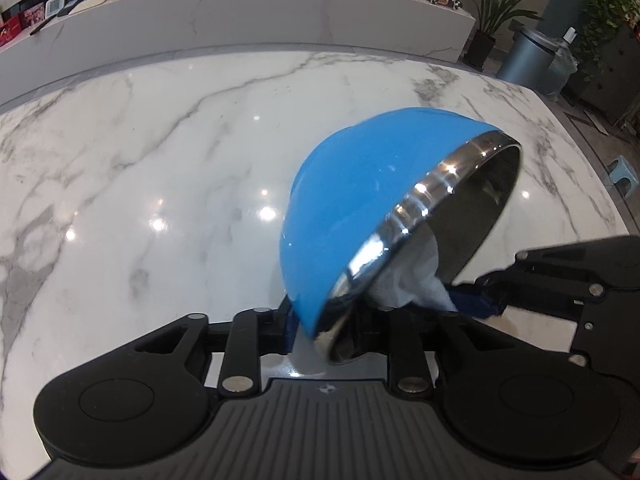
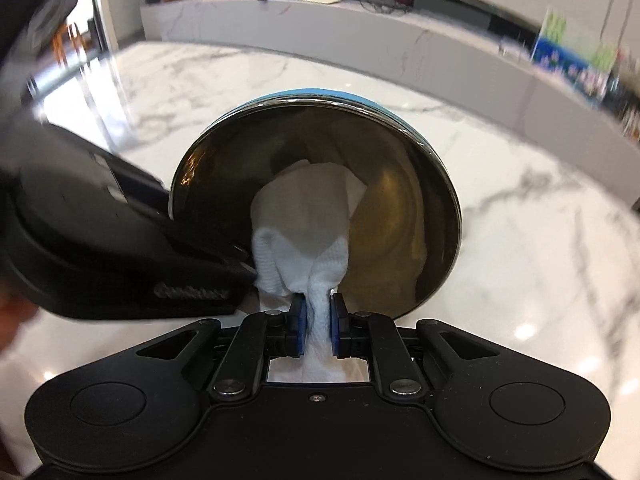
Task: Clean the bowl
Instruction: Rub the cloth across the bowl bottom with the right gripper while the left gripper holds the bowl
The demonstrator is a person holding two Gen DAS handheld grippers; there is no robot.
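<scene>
Wiping inside the tipped bowl

The bowl point(image 1: 352, 216) is held off the tabletop point(image 1: 160, 160), near its right edge, tilted so its steel inside faces the right gripper point(image 2: 318, 320), which pinches a white cloth point(image 2: 308, 216) against it; the left gripper point(image 1: 320, 320) clamps the rim, steadying it.

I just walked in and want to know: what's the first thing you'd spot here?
The shiny blue bowl jumps out, tipped on its side above the white marble table, with the left claw pinching its metal rim. Next is the white cloth stuffed inside the bowl's dark steel hollow, squeezed by the right claw.
</scene>
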